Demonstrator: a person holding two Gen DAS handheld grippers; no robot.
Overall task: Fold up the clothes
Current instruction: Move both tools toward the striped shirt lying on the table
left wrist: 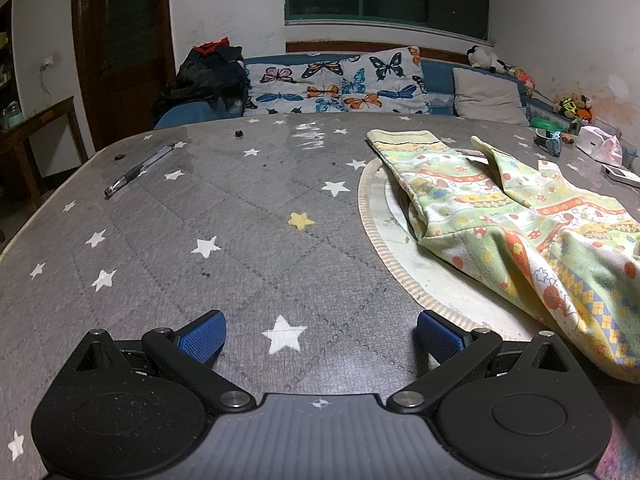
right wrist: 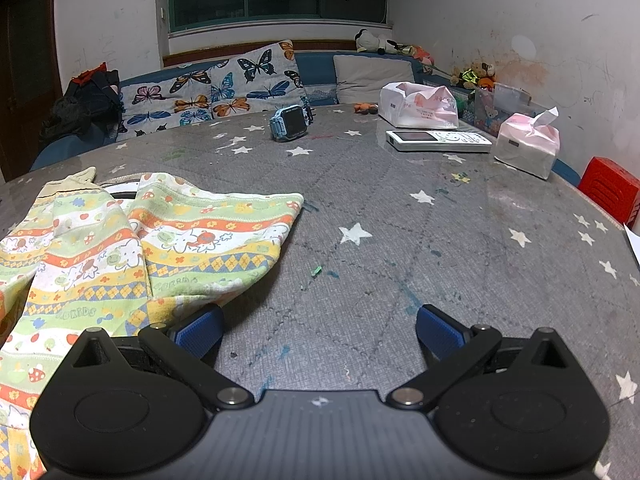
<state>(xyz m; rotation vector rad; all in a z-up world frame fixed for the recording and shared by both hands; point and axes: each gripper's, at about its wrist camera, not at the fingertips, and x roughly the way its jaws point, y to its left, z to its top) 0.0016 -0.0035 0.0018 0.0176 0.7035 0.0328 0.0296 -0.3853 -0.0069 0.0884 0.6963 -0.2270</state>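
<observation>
A child's patterned garment point(left wrist: 504, 216), green, yellow and orange, lies spread and rumpled on the grey star-print table point(left wrist: 224, 216), partly over a round white mat point(left wrist: 376, 216). In the left wrist view it lies to the right of my left gripper point(left wrist: 320, 334), which is open and empty over bare table. In the right wrist view the garment point(right wrist: 132, 248) lies at the left. My right gripper point(right wrist: 318, 334) is open and empty, its left finger point(right wrist: 198, 334) close to the garment's near edge.
A pen point(left wrist: 138, 170) lies at the table's far left. A blue toy watch point(right wrist: 290, 122), a white remote point(right wrist: 438, 140), tissue packs point(right wrist: 526, 144) and a plastic bag point(right wrist: 418, 106) sit at the far right. A red box point(right wrist: 608, 190) stands at the right edge. A sofa point(left wrist: 336, 84) lies behind.
</observation>
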